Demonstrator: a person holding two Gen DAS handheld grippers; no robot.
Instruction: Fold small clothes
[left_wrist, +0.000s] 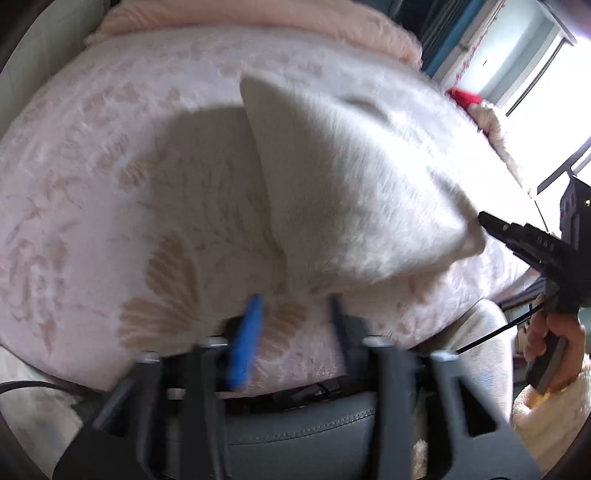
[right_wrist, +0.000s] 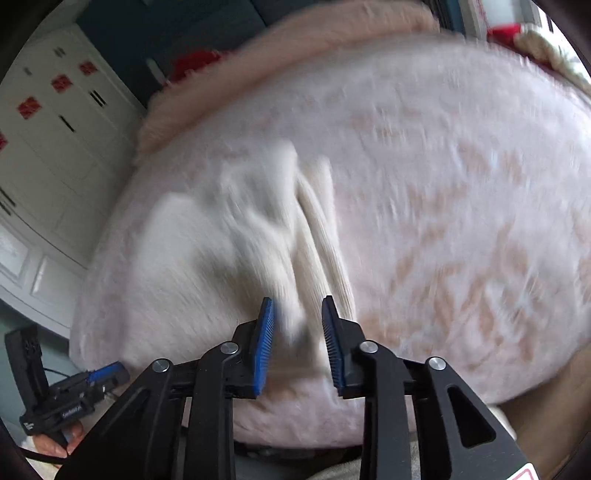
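While the left wrist view blurs, its left tongs (left_wrist: 295, 306) stand apart with nothing between them, just below a white garment (left_wrist: 354, 192) raised off the pink patterned bed (left_wrist: 92, 177). Right tongs (left_wrist: 484, 221) meet the garment's corner; whether they grip it, I cannot tell.

From the right wrist view, right tongs (right_wrist: 298, 332) stand apart around smeared garment (right_wrist: 258, 229) cloth.

Home bedroom: pink bedspread (left_wrist: 92, 184), white wardrobe (right_wrist: 55, 122), window (left_wrist: 535, 74).
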